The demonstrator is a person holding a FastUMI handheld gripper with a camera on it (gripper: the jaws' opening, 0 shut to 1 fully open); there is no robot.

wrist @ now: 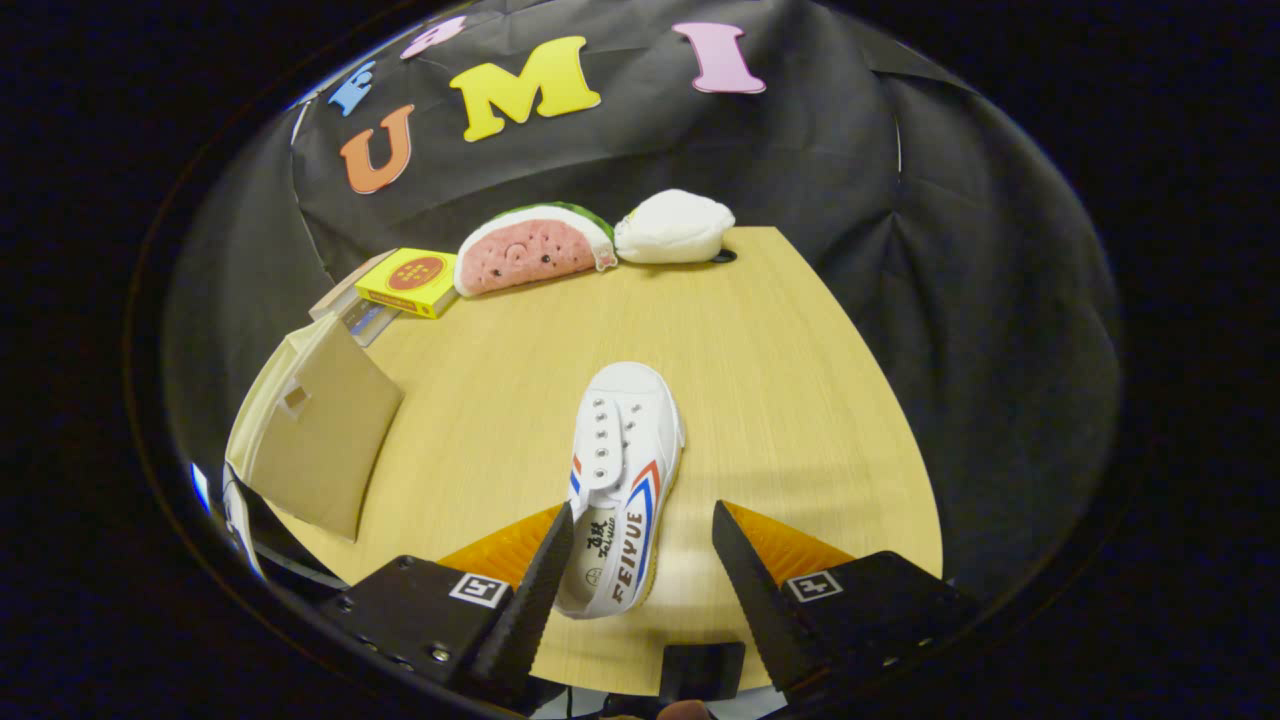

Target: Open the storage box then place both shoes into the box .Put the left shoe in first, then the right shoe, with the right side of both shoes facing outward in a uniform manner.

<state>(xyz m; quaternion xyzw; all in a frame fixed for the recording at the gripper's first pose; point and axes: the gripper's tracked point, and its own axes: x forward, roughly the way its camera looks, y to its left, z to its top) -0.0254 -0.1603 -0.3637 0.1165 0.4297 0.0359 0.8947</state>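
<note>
- Desk (800, 400): one white shoe (625, 470) lies mid-desk, toe toward the far edge, heel between the fingers.
- Box (320, 440) stands at the left edge, flap up (looks opened).
- Gripper (640, 560) gapes wide, holding nothing; I'd centre on the heel collar, then close squarely so it won't twist.

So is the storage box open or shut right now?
Open: the storage box has its flap raised, left of the white shoe. The open gripper straddles the shoe's heel.

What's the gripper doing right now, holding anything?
Gripper: open, holding nothing; the white shoe's heel lies between its fingers, beside one finger, unclamped.
</note>
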